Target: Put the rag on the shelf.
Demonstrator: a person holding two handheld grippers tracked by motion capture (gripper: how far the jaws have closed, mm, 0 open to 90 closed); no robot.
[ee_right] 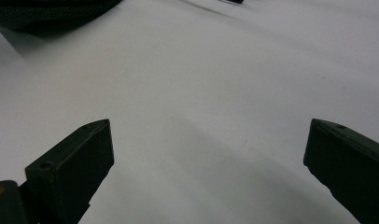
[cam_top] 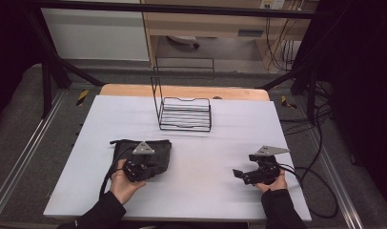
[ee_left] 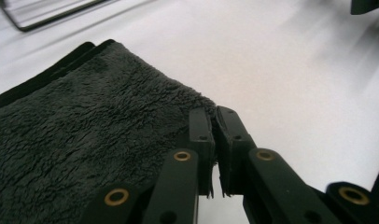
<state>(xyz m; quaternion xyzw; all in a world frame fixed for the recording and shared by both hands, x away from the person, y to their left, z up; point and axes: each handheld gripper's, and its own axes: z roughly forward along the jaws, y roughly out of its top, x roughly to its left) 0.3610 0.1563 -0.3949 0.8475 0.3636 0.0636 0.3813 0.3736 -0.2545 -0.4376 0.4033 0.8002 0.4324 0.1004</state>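
White bench (cam_top: 206,157) carries a dark folded towel (cam_top: 148,155); left tool (ee_left: 214,122) is clamped on its corner, right tool (ee_right: 206,144) spread apart.

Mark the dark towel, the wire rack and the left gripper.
dark towel (ee_left: 75,135): left gripper view, fuzzy top face.
wire rack (cam_top: 185,114): high view, slatted base.
left gripper (ee_left: 214,122): left gripper view, between the closed fingertips at the towel's corner.

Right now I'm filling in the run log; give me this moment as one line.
left hand-held gripper: shut on dark grey fluffy folded towel corner | right hand-held gripper: open above white table | black wire rack: behind towel
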